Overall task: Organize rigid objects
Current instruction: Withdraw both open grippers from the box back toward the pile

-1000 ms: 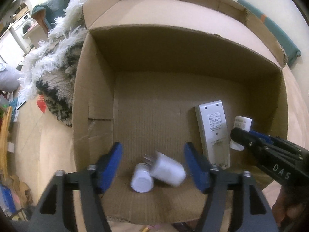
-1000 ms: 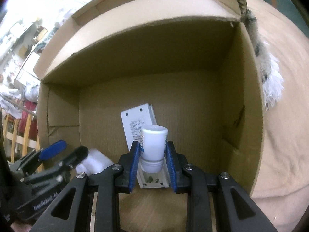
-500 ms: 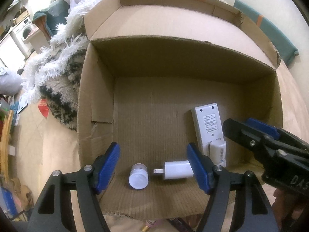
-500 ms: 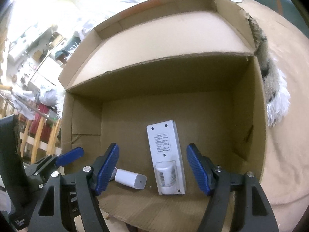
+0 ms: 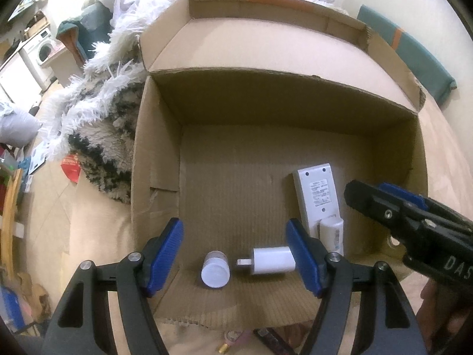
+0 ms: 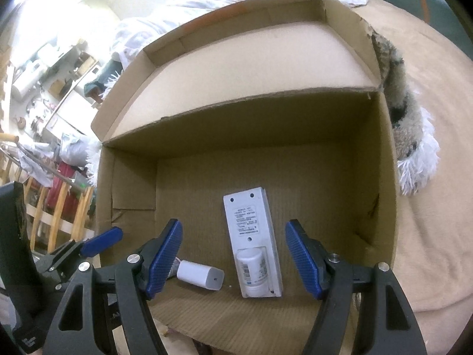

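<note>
An open cardboard box point(image 5: 153, 159) point(image 6: 381, 177) lies on a beige bed. Inside, near the front edge, lie a white plug adapter point(image 5: 273, 261) point(image 6: 201, 275), a small white round-capped bottle point(image 5: 215, 269), a white remote point(image 5: 316, 196) point(image 6: 251, 227) face down, and a white labelled bottle point(image 5: 332, 233) point(image 6: 251, 270) resting on the remote's near end. My left gripper point(image 5: 235, 256) is open and empty above the adapter and the capped bottle. My right gripper point(image 6: 233, 256) is open and empty above the remote and labelled bottle; it also shows in the left wrist view point(image 5: 414, 222).
A shaggy white and black throw point(image 5: 97, 124) point(image 6: 411, 136) lies against the box's left side and behind it. Small items point(image 5: 236, 337) lie on the bed just in front of the box. A teal cushion point(image 5: 414, 56) sits at the back right.
My right gripper opened and let the labelled bottle drop onto the remote. The adapter fell from my open left gripper and settled. Both grippers have pulled back and up from the box.
</note>
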